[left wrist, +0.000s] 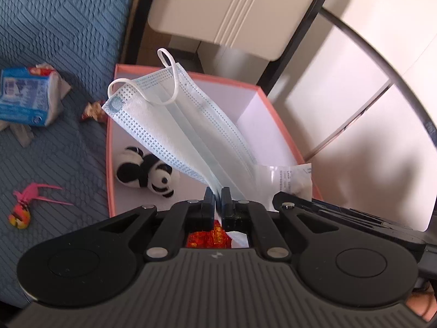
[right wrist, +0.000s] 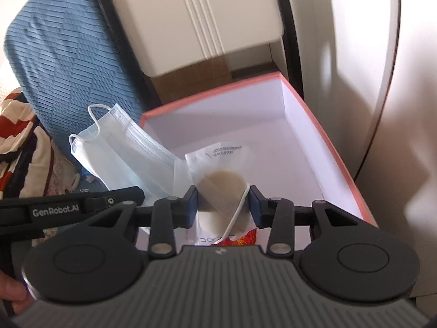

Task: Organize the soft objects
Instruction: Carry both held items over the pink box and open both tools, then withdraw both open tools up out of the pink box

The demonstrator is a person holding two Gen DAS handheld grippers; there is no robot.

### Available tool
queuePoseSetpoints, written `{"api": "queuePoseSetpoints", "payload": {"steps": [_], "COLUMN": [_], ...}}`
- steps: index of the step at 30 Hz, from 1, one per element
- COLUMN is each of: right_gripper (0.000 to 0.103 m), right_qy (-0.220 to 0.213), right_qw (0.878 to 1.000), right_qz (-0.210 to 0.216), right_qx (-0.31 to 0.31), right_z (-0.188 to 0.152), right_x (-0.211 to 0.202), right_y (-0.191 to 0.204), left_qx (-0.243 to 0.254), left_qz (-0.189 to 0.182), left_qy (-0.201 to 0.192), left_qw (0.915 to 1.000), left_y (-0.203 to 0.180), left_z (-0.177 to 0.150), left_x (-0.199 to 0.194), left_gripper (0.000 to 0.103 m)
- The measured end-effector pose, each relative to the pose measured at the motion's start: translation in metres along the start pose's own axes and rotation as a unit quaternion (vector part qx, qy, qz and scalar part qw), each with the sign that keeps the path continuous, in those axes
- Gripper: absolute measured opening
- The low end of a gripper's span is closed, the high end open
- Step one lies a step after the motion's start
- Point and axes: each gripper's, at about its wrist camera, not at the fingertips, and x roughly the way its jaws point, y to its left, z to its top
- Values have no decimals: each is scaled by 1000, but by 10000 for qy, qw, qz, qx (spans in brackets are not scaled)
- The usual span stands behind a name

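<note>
My left gripper [left wrist: 217, 195] is shut on a light blue face mask [left wrist: 174, 125], which stands up over the pink-rimmed white box [left wrist: 281, 125]. The mask also shows in the right wrist view [right wrist: 123, 153]. A panda plush [left wrist: 146, 170] lies inside the box at its left side. My right gripper [right wrist: 223, 201] is shut on a packaged beige makeup puff [right wrist: 218, 191] above the box [right wrist: 341, 158]; a white mask ear loop crosses the puff. The puff's clear packet also shows in the left wrist view [left wrist: 289, 177].
On the blue quilted bedspread [left wrist: 54, 27] lie a blue tissue pack [left wrist: 24, 95], a small red wrapper [left wrist: 92, 110] and a pink and orange toy [left wrist: 24, 205]. A white cabinet [left wrist: 232, 8] stands behind the box. Patterned red and white cloth [right wrist: 16, 131] lies at the left.
</note>
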Motion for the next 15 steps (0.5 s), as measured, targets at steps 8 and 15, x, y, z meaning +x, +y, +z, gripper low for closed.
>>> {"api": "queuePoseSetpoints", "payload": {"steps": [8,15], "right_gripper": [75,75], "right_qy": [233,295], "right_qw": [9986,9983], "right_qz": [-225,-246], "right_qx": [427,448], "right_z": [-8,-10], "right_x": [17,23], "right_y": [-27,-24], "left_qx": [9,25], "left_qz": [44,76], "left_qy": [214,267], "left_qw": [9998,9996], "left_y": [2,4], "left_z": [-11,-13], "left_x": [24,29], "left_gripper": [5,5]}}
